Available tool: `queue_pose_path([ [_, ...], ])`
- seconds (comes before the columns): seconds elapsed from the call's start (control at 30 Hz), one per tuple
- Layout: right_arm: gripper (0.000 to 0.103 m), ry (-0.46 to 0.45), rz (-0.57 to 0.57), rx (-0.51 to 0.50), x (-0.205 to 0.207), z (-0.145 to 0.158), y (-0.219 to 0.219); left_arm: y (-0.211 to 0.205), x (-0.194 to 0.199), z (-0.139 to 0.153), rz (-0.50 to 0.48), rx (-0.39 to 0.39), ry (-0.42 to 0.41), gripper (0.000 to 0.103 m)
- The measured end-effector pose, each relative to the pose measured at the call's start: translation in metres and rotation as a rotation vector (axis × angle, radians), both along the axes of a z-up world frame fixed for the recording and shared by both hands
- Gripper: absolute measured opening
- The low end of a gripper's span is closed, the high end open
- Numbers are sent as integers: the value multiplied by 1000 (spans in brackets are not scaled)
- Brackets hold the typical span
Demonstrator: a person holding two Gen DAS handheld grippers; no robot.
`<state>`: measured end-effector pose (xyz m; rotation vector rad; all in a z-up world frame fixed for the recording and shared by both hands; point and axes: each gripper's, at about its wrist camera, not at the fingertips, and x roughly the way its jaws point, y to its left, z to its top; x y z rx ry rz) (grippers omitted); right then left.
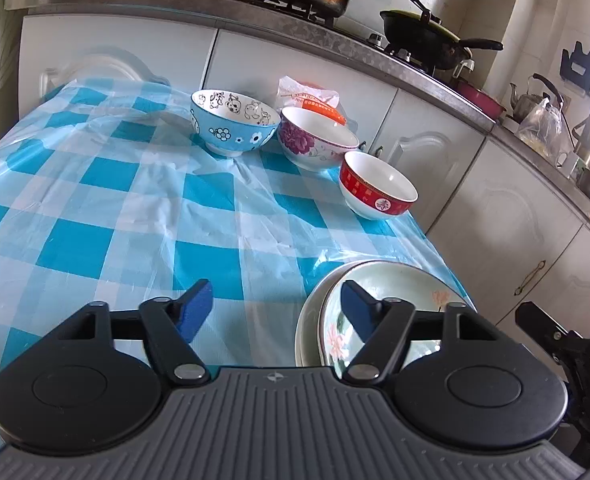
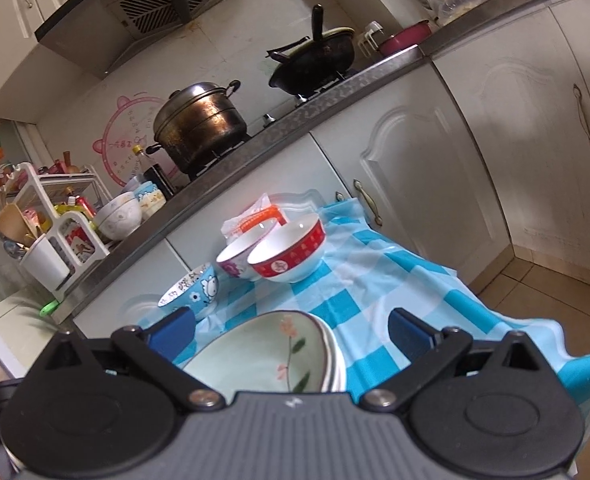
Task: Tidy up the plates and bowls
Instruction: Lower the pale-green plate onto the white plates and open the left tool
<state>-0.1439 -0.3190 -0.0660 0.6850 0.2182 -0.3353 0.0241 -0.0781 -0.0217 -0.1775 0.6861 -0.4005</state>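
Plates (image 1: 391,280) sit in a stack at the near right corner of the table (image 1: 107,208), which has a blue and white checked cloth on it. The top plate is pale green with pink flowers painted inside.

Three bowls stand in a row by the far right edge. The blue bowl (image 1: 235,122) with little animals is furthest left. The white bowl with purple flowers (image 1: 315,140) is in the middle. The red bowl (image 1: 377,186) is nearest to the plates. The bowls are close together, and I cannot tell if they touch.

The left gripper (image 1: 277,306) is open wide and holds nothing. Its right finger hangs over the plate stack, and its left finger is over bare cloth. The right gripper (image 2: 291,330) is open wide too, and empty. The plate stack (image 2: 255,350) lies between its two fingers, low and close, but the pads do not press on it.

The plates look stacked already, so I think the bowls come next. The bowls lie straight ahead of both grippers, past the plates. The red bowl (image 2: 289,254) is the nearest one. The right gripper looks closer to it, so that hand would have the shorter reach, going over the plates.
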Motion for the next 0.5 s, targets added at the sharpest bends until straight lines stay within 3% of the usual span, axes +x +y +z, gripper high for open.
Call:
queue_pose_path([
  [0.03, 102, 7, -5, 5, 0, -1, -1, 0, -1, 0, 2, 6, -2, 98],
  [0.13, 102, 24, -16, 22, -1, -5, -4, 0, -4, 0, 12, 37, -8, 102],
  [0.5, 102, 120, -83, 47, -4, -10, -14, 8, -6, 0, 86, 81, 40, 103],
])
